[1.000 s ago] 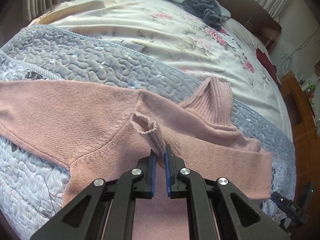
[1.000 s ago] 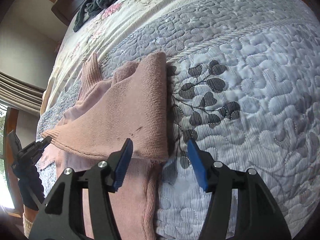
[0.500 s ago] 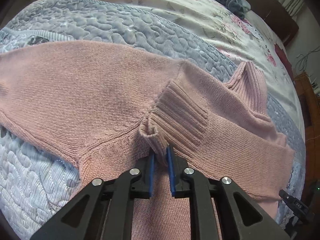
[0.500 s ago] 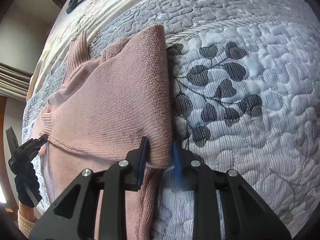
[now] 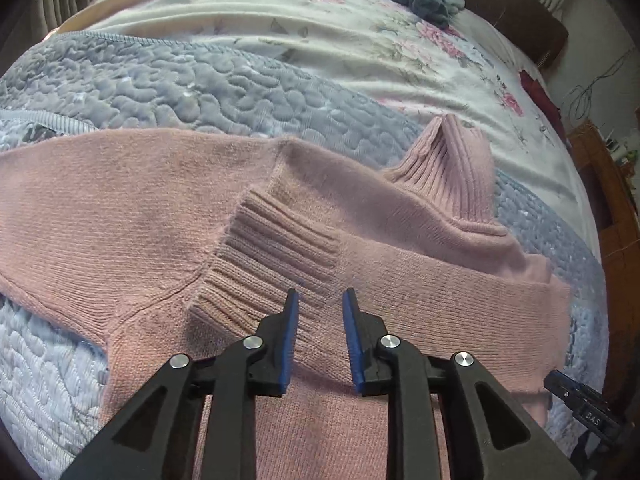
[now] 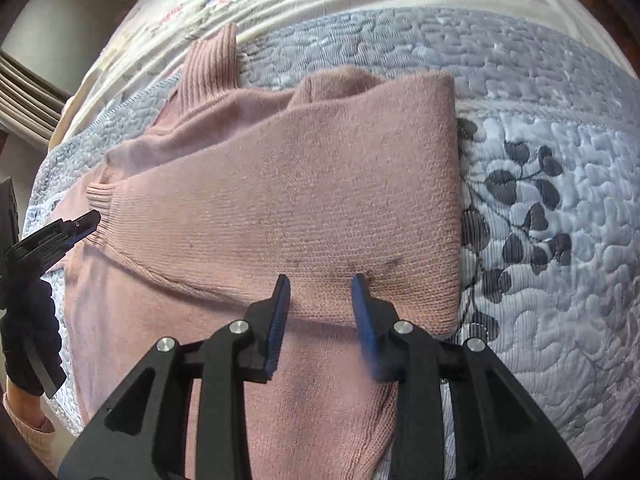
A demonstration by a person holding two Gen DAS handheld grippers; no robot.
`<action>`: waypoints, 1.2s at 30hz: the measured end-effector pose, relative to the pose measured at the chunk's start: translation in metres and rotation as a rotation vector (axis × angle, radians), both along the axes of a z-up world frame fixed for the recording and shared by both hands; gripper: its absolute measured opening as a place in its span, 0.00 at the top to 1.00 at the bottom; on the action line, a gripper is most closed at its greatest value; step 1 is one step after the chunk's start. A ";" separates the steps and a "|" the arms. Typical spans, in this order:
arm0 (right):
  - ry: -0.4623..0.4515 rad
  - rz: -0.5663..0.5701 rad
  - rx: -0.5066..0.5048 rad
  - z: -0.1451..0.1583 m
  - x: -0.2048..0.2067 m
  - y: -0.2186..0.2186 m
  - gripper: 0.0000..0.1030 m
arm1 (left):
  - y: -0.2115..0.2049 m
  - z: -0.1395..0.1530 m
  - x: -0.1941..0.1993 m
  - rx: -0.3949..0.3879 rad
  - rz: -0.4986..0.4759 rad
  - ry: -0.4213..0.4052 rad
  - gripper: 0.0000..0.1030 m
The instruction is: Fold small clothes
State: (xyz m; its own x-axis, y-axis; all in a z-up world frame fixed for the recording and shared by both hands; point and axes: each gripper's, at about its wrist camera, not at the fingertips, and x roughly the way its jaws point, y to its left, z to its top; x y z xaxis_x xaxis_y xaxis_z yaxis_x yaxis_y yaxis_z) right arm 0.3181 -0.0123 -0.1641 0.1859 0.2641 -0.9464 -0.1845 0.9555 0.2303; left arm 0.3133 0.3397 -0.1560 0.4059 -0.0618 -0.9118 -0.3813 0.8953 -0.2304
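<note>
Pink sweater (image 5: 132, 216) is lying on the quilted bedspread (image 5: 168, 88), long axis running crosswise to both tongs. Left gripper (image 5: 320, 300) is hovering jaws apart, ribbed cuff (image 5: 276, 268) just ahead. Right gripper (image 6: 322, 284) is also gaping, empty, over the folded sleeve (image 6: 320, 184), fold edge to its right. Left looks nearer the unfolded side.

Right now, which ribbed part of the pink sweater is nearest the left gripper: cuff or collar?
The ribbed sleeve cuff, lying flat on the sweater body just ahead of the open left gripper. The ribbed turtleneck collar lies farther off, toward the floral sheet.
</note>
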 end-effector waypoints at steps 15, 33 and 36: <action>-0.056 0.052 0.026 0.028 -0.013 0.024 0.55 | 0.034 0.028 -0.044 -0.001 0.008 -0.076 0.57; 0.059 0.337 0.041 -0.009 -0.073 0.179 0.51 | 0.334 0.024 -0.220 -0.023 0.623 -0.173 0.57; 0.056 0.339 0.022 -0.015 -0.070 0.184 0.49 | 0.360 0.019 -0.224 -0.091 0.696 -0.239 0.57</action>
